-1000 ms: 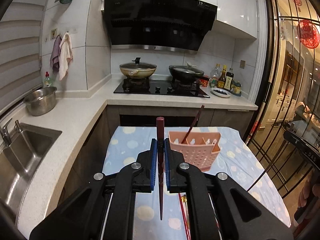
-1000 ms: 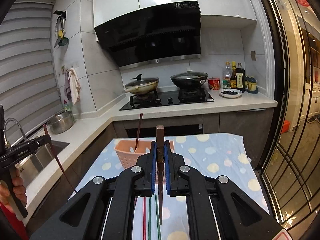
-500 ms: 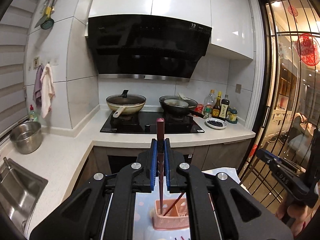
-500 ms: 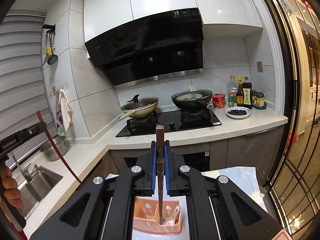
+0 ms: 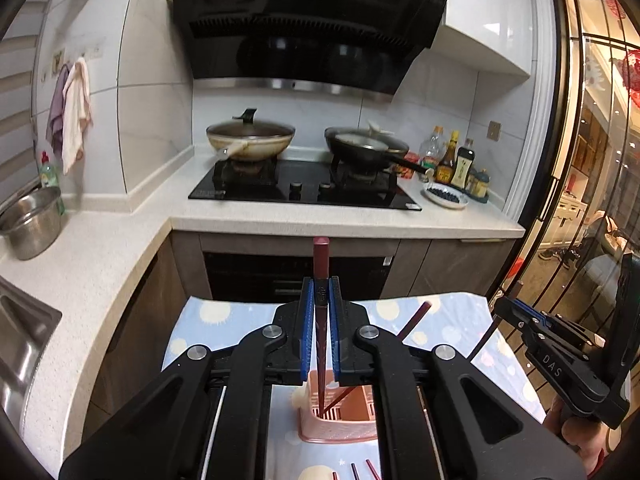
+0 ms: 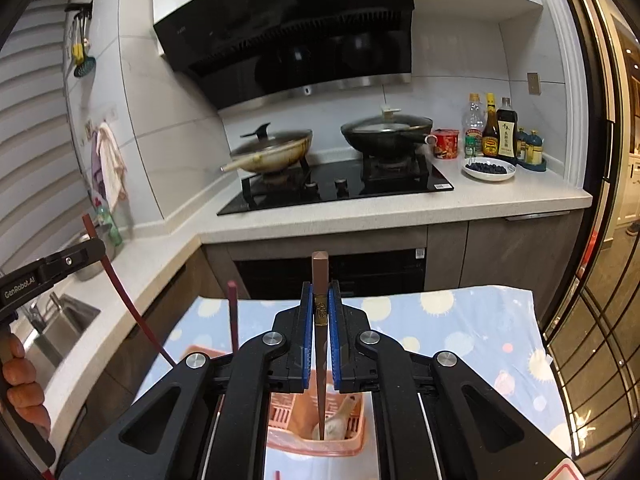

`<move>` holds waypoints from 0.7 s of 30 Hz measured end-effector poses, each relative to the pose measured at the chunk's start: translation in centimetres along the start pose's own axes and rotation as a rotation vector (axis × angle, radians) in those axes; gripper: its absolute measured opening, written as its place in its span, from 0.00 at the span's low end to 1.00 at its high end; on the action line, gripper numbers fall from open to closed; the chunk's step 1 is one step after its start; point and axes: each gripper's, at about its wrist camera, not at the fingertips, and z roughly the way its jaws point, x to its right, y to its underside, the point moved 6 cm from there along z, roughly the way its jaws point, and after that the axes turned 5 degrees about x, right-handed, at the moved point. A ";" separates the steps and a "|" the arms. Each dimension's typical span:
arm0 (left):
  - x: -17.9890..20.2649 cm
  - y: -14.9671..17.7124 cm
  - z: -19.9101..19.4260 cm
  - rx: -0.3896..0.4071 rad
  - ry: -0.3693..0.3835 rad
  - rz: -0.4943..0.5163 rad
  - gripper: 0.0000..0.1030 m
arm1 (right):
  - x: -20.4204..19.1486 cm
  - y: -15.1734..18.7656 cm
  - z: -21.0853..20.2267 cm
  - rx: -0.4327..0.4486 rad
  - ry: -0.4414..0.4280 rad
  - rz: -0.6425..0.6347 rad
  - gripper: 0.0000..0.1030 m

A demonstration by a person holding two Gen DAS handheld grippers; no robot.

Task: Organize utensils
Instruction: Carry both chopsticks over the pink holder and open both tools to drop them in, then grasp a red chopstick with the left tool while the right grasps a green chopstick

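My left gripper (image 5: 321, 312) is shut on a dark red chopstick (image 5: 320, 264) held upright, its tip down inside the pink slotted utensil basket (image 5: 340, 428). Another dark red chopstick (image 5: 414, 322) leans in that basket. My right gripper (image 6: 321, 312) is shut on a brown chopstick (image 6: 320, 276), whose tip hangs over the pink basket (image 6: 316, 446), above a pale spoon (image 6: 340, 420) lying in it. In the right wrist view the left gripper (image 6: 72, 260) and its red chopstick (image 6: 120, 288) show at the left edge. The right gripper (image 5: 560, 356) shows at the right of the left wrist view.
The basket stands on a table with a blue dotted cloth (image 6: 460, 320). More chopsticks (image 5: 362, 470) lie on the cloth near me. Beyond are a counter with a hob (image 5: 304, 192), two woks, bottles, a plate of berries (image 6: 490, 169), a steel pot (image 5: 32, 224) and a sink (image 6: 60, 320).
Both grippers have moved forward over the table and now stand above the basket, each with its chopstick tip lowered toward or into it. The grips are unchanged.
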 end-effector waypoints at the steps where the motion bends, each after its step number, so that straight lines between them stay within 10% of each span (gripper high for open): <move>1: -0.2 0.3 0.1 -0.002 -0.007 -0.005 0.09 | 0.0 0.3 -0.2 0.009 0.010 -0.004 0.13; 5: -1.1 1.1 -0.5 0.011 -0.052 -0.031 0.53 | 0.0 0.0 -2.4 0.063 0.043 -0.026 0.33; 21: -2.4 8.9 -11.5 0.014 -0.156 0.065 0.82 | -0.2 8.4 -15.1 0.026 0.050 -0.067 0.47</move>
